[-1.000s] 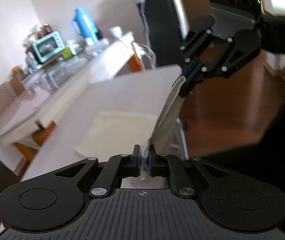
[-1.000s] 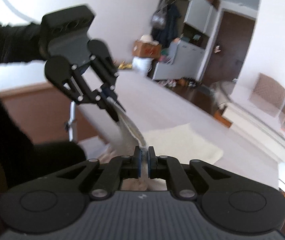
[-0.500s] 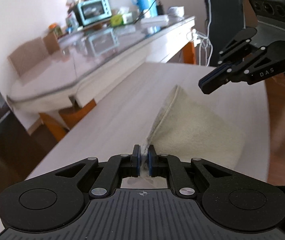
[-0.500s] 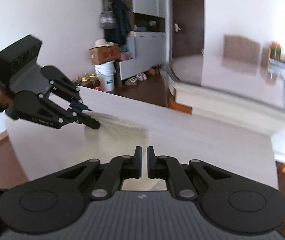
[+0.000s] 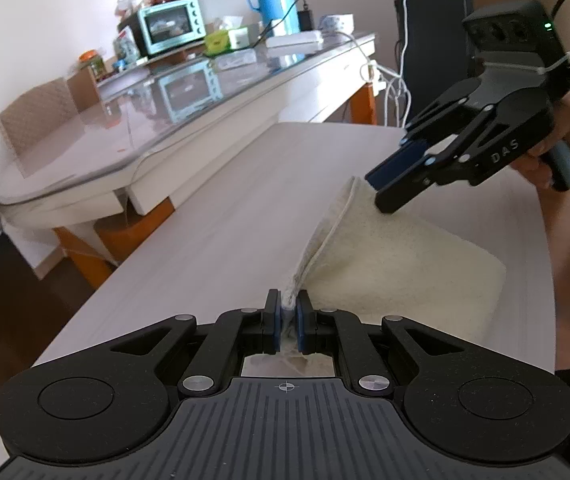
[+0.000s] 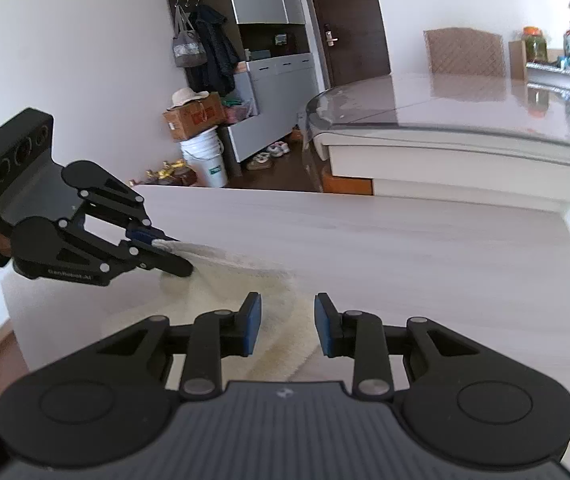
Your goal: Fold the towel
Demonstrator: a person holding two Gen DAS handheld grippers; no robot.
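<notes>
**Cream towel pinched by one gripper, released by the other**

Blue-padded jaws of the left gripper (image 5: 288, 320) are clamped together on a corner of the cream towel (image 5: 397, 264). The towel lies folded on the pale wooden table (image 5: 221, 216), its raised edge running toward one o'clock. There the right gripper (image 6: 288, 328) has just been opening; its jaws stand apart above the towel, pressing nothing. A glass-topped table (image 5: 133, 120) sits at eleven o'clock.

A pale wood-grain table (image 5: 213, 216) bears a folded cream towel (image 5: 397, 268)
</notes>
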